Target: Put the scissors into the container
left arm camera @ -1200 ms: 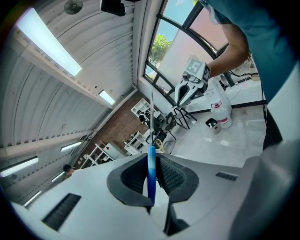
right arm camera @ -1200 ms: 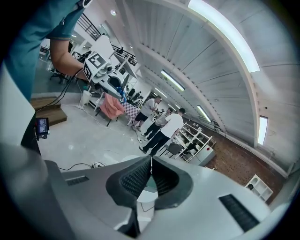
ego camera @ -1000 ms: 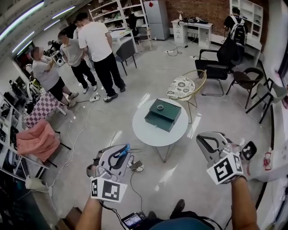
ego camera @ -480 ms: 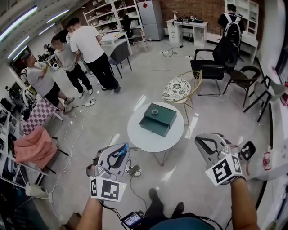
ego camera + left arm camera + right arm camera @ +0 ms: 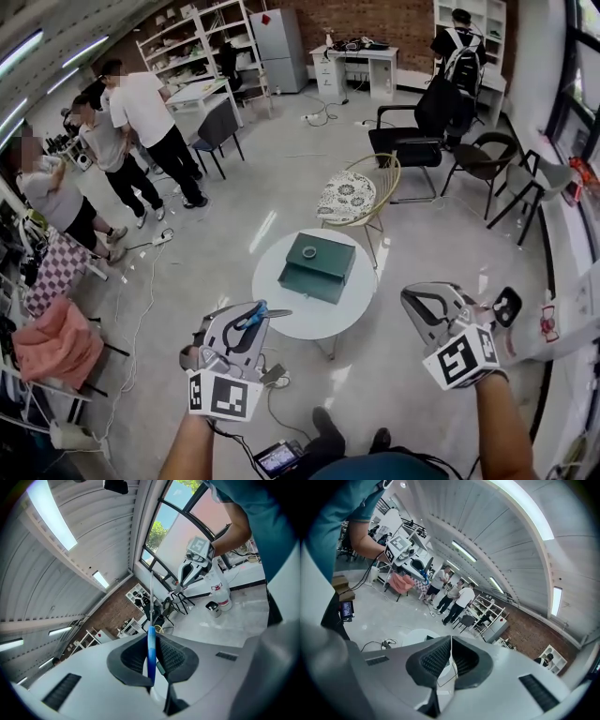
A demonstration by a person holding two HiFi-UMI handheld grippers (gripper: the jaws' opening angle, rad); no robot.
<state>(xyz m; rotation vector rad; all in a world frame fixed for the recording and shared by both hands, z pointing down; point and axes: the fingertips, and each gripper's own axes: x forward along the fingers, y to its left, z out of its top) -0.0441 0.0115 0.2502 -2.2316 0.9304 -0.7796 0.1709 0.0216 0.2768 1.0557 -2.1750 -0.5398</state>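
**Scissors carried closer to the green container, not yet over it**

Over the last second the head view has moved forward. The round white counter point(image 5: 323, 314) has slid down the picture towards the person, and both tools sit at the same places in the picture as before. I judge this to be the person walking up to the counter with arms held steady, so the task is in its carrying stage and nothing has been set down.

The left tool point(image 5: 246, 323) is clamped on the scissors point(image 5: 267, 313). In the left gripper view its two dark ribbed pads press on either side of the blue handle point(image 5: 151, 651), seen edge-on. The thin metal blades point(image 5: 151, 592) run straight out past the jaw tips. In the head view the blades point towards 3 o'clock, and their tips overlap the near rim of the counter in the picture.

The dark green box-shaped container point(image 5: 317, 267) rests on the middle of the counter, at about 1 o'clock from the left tool and clearly apart from the scissors. A small ring-shaped part sits on its top. Whether the top is open cannot be told.

The right tool point(image 5: 422, 302) is at 3 o'clock from the left one. Its pads are pressed together with nothing between them, and it touches nothing.
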